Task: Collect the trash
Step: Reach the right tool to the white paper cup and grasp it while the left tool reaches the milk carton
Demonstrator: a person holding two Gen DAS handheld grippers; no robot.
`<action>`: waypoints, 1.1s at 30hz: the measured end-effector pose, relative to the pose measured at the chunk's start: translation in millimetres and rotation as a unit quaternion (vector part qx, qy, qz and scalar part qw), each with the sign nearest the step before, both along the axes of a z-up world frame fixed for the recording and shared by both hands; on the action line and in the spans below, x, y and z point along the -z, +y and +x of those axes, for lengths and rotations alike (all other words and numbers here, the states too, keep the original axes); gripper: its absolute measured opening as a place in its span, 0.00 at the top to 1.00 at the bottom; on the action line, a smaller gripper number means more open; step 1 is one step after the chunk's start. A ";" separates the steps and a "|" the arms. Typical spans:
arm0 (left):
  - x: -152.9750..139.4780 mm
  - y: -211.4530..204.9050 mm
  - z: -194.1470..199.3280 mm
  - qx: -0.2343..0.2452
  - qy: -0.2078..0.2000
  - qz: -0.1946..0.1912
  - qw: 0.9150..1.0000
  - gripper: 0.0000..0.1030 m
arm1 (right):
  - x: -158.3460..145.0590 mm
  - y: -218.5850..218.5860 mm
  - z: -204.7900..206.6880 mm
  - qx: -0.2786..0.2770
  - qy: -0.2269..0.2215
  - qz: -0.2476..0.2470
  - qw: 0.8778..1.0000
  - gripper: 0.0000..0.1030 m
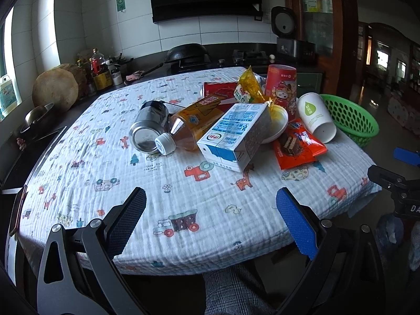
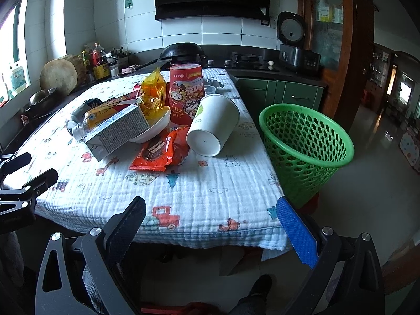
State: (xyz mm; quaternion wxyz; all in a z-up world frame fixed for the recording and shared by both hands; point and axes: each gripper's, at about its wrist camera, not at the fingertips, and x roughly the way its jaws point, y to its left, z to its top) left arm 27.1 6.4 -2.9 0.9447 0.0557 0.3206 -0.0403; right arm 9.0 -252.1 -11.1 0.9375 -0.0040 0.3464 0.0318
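A heap of trash lies on the table: a metal can (image 1: 148, 128), an amber bottle (image 1: 193, 126), a milk carton (image 1: 236, 136) (image 2: 118, 131), an orange wrapper (image 1: 296, 147) (image 2: 162, 152), a tipped white paper cup (image 1: 316, 116) (image 2: 212, 126), a red cup (image 1: 282, 86) (image 2: 187, 92), a yellow wrapper (image 2: 152, 97) and a white bowl (image 2: 155, 131). A green basket (image 2: 304, 141) (image 1: 349, 118) stands beside the table's right edge. My left gripper (image 1: 211, 202) is open and empty over the table's near edge. My right gripper (image 2: 211, 210) is open and empty at the near right corner.
The table wears a white patterned cloth (image 1: 183, 183). A kitchen counter behind holds a wok (image 1: 187, 51), bottles (image 1: 98, 68), a chopping block (image 1: 55, 89) and a rice cooker (image 2: 294, 42). Tiled floor (image 2: 367, 183) lies to the right.
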 end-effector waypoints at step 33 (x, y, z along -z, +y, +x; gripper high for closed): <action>-0.5 -8.3 127.1 0.166 0.122 -0.045 0.977 0.32 | -7.0 -10.7 134.2 -0.002 0.084 0.060 0.995 0.21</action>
